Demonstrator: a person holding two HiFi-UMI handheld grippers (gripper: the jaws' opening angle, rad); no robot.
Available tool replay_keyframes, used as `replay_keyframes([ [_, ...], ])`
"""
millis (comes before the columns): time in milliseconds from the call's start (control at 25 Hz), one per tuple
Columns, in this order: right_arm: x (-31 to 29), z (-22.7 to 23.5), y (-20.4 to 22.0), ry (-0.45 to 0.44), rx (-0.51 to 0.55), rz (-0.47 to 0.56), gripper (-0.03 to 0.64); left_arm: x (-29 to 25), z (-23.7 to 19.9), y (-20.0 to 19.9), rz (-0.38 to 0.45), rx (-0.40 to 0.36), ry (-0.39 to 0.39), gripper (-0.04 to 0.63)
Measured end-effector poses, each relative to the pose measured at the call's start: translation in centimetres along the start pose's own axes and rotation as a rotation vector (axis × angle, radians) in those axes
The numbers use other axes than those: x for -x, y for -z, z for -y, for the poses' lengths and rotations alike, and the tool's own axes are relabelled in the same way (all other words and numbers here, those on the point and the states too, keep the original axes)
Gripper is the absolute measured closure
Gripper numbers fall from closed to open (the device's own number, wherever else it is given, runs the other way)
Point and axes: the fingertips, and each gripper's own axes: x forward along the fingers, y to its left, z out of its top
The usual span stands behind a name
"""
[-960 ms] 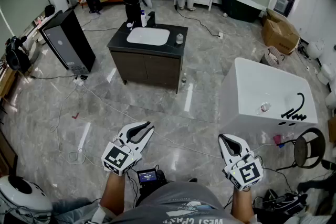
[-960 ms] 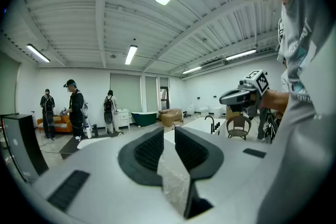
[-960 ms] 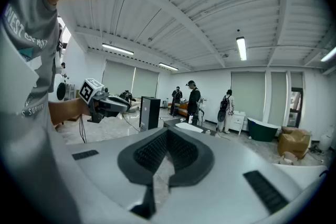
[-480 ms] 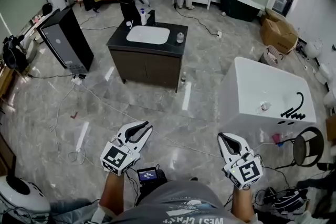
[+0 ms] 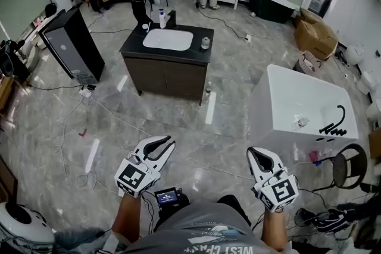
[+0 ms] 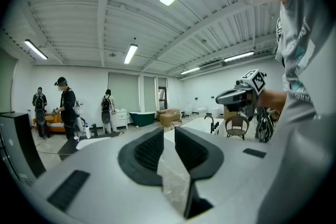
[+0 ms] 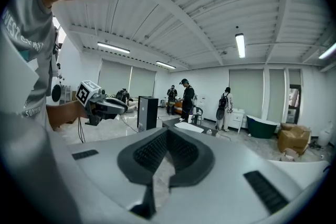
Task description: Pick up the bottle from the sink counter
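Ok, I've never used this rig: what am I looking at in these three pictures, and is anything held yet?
There is no robot arm. A person holds a two-jaw gripper in each hand. The wide picture comes from a camera on the person's head, looking down at the left gripper and right gripper. The other two come from cameras riding on each gripper, looking along its jaws. The right gripper is shut and empty. The left gripper's jaws stand slightly apart, also empty. The sink counter is across the room, with the white bottle at its far edge behind the basin. Neither gripper is near it.
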Motion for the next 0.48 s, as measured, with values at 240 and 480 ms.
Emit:
replay_keyframes([
  [240,-1.5,2.3,0.7,-0.007,-0.059,-0.018,0.615,-1.2,-1.1,1.0,-0.029,0.022,-0.031,0.528],
  [480,-5.1,6.1,1.3,-0.086,-0.082,-0.004,0.615,-4.5,-2.5,0.4,-0.055,0.028,-0.088,0.528],
])
